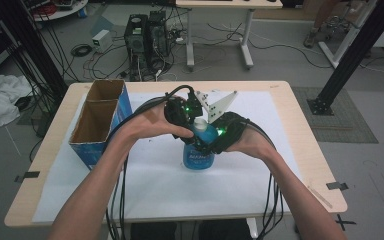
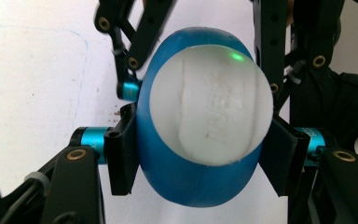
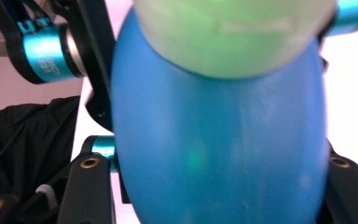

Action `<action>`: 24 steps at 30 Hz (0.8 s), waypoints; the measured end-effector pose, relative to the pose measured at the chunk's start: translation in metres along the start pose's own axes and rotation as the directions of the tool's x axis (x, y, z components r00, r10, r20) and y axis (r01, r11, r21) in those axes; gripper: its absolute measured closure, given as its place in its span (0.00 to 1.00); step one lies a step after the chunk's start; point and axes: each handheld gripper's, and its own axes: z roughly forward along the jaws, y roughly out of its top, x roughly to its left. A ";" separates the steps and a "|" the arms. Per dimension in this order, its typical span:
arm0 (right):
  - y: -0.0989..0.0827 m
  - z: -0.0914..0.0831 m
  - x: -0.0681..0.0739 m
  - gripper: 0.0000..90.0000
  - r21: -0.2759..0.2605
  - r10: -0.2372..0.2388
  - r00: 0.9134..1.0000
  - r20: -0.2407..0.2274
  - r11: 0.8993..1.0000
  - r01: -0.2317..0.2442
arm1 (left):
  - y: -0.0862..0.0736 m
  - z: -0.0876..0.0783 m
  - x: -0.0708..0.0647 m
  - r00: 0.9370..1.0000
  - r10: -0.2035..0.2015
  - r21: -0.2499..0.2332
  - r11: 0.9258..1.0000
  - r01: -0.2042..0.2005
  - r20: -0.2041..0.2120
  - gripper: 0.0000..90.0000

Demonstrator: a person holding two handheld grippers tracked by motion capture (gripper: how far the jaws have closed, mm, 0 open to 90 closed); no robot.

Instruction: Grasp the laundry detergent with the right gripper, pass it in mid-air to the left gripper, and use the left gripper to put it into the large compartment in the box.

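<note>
The left gripper (image 2: 198, 154) pinches the blue bottle (image 2: 193, 177) at frame centre, so the right gripper (image 3: 214, 186) (its grip I cannot tell) should hold firmly while the white cap (image 2: 209, 105) is worked.

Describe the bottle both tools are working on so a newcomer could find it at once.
On the wooden table lies a white mat, with an open cardboard box at its left edge. Right of the box, mid-mat, stands the blue bottle with a white cap, between the left tool and the right tool. It is the mat's only blue, rounded thing.
</note>
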 end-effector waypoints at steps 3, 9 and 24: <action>-0.001 0.000 -0.001 0.42 0.001 0.004 1.000 0.000 1.000 -0.004 | -0.001 -0.001 0.000 1.000 -0.002 -0.003 1.000 0.002 -0.006 0.42; 0.000 0.001 0.000 0.36 0.004 0.005 1.000 0.003 1.000 -0.005 | -0.002 -0.002 -0.001 1.000 -0.002 0.001 1.000 0.002 -0.009 0.42; -0.002 -0.002 0.000 0.25 0.021 0.024 1.000 0.020 0.999 -0.024 | 0.001 -0.012 -0.001 1.000 -0.020 0.007 1.000 0.020 -0.017 0.42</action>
